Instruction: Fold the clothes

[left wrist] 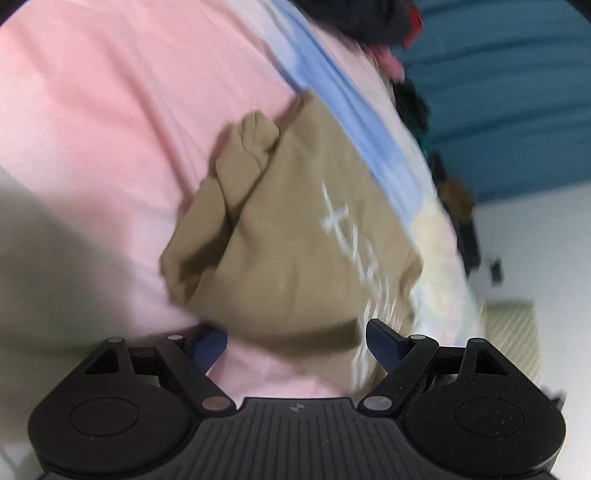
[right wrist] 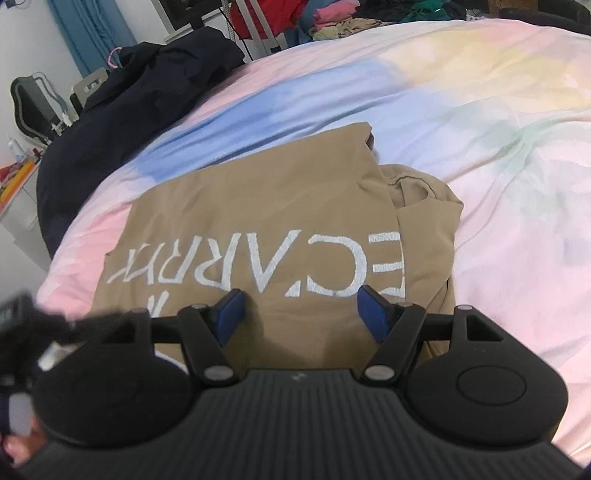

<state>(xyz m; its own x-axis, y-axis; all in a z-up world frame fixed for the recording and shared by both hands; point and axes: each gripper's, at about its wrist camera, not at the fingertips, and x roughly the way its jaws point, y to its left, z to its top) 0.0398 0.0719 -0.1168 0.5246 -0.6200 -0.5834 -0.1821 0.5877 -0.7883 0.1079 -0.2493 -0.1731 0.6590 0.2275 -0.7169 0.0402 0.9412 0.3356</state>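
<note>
A tan garment with white lettering lies partly folded on the pastel bedspread, with a bunched sleeve or collar part at its right side. My right gripper hovers low over its near edge, jaws open and nothing between the blue pads. The left wrist view is blurred and tilted: the same tan garment lies ahead with its crumpled part toward the upper left. My left gripper stands open just above the garment's near edge, holding nothing.
A dark garment is heaped at the bed's far left. Piled clothes lie beyond the far edge. Blue curtains, a chair and a white wall stand around the bed. Part of the other gripper and a hand shows at lower left.
</note>
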